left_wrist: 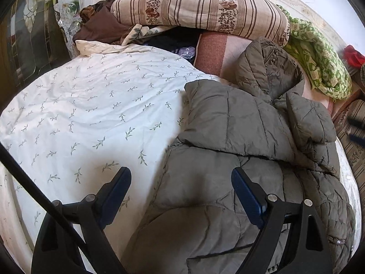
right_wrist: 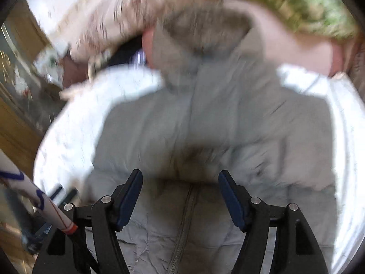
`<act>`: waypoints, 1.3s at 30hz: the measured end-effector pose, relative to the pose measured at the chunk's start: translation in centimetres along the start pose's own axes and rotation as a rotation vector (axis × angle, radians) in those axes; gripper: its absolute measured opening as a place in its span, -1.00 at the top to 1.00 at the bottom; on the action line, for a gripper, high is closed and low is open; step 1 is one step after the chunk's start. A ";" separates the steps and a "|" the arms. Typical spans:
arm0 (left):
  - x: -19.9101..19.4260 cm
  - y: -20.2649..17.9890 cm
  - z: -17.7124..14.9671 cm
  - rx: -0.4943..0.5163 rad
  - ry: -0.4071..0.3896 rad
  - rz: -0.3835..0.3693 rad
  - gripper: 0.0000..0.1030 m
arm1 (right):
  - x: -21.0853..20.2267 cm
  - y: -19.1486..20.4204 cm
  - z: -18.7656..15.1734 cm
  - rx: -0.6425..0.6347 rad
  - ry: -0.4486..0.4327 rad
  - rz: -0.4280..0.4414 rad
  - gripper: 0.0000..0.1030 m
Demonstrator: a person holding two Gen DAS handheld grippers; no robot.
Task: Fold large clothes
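the grey quilted puffer jacket (left_wrist: pixel 228 123) lies on the bed right in front of me, spread over the white leaf-print duvet (left_wrist: pixel 91 105), and from the right wrist view, blurred as it is, i can make out its zipper (right_wrist: pixel 186 217) running up the middle toward the collar. one panel or sleeve is already flapped over the body, its edge lying across the chest in the left view, so i judge the fold is started but far from finished: the far side is bunched and rumpled near the hood, and the whole coat is not yet a compact bundle. my left gripper (left_wrist: pixel 181 178) hangs spread wide above the jacket's near edge, nothing between its blue pads. my right gripper (right_wrist: pixel 180 178) is parted too, poised over the zipper line with only air in the gap, no fabric pinched. the jacket is puffy, stitched into square baffles, with a slick, crinkly shell that looks likely to spring back. further out, a striped floral pillow (left_wrist: pixel 200 6) sits at the head of the bed, a green patterned blanket (left_wrist: pixel 319 64) heaped beside it, brown cloth (left_wrist: pixel 100 25) on the other side.
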State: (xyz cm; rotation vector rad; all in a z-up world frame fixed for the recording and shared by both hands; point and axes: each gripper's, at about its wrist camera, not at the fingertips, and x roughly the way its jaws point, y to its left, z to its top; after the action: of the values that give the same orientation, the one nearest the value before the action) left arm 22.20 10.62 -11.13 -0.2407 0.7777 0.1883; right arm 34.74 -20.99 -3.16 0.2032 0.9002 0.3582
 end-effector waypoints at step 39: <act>7.3 -5.4 8.8 -0.005 0.087 -0.242 -0.72 | 3.6 -6.8 -3.1 0.117 0.105 0.085 -0.53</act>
State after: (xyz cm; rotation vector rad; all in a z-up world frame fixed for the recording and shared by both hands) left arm 34.56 8.47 -9.52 -0.3467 0.8269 -0.0490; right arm 35.78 -25.77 -9.84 0.3334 1.0196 0.3982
